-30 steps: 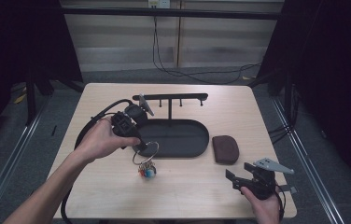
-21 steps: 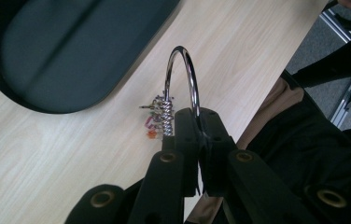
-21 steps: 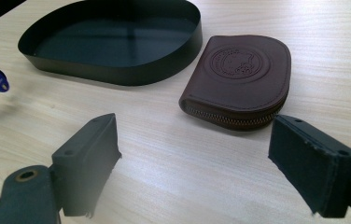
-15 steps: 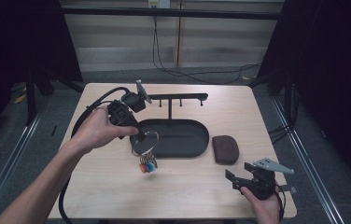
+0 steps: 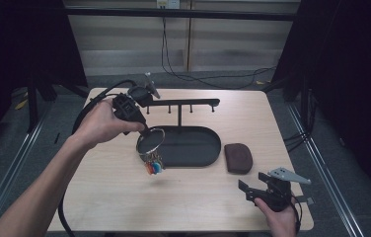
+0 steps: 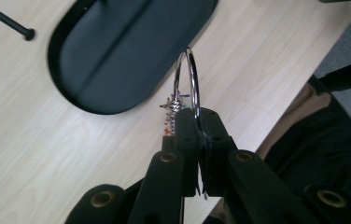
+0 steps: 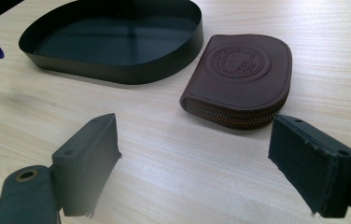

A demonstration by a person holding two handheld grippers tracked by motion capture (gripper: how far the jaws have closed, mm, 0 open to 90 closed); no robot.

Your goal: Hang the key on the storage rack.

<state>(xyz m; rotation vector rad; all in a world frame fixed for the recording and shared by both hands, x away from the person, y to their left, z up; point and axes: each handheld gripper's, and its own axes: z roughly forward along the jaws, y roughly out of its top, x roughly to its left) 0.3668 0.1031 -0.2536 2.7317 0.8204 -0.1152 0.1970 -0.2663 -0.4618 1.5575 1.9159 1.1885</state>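
Note:
My left gripper [image 5: 143, 127] is shut on a large metal key ring [image 5: 150, 139] and holds it in the air above the left end of the black oval tray [image 5: 208, 148]. Several coloured keys [image 5: 154, 166] dangle from the ring. In the left gripper view the ring [image 6: 188, 79] stands up from between the closed jaws, with the tray [image 6: 117, 51] below. My right gripper [image 5: 254, 188] rests open near the table's front right corner. Its view looks at a brown zipped pouch [image 7: 241, 77] lying just ahead between the open jaws, right of the tray [image 7: 117, 42].
A black hook rack [image 5: 181, 104] with a horizontal bar stands on a post behind the tray. The pouch [image 5: 238, 157] lies right of the tray. Cables trail off the table's left rear. Bare wood spreads across the front left.
My left gripper has lifted the key ring off the table and carried it up and back; the keys now hang free. The right gripper has stayed put.

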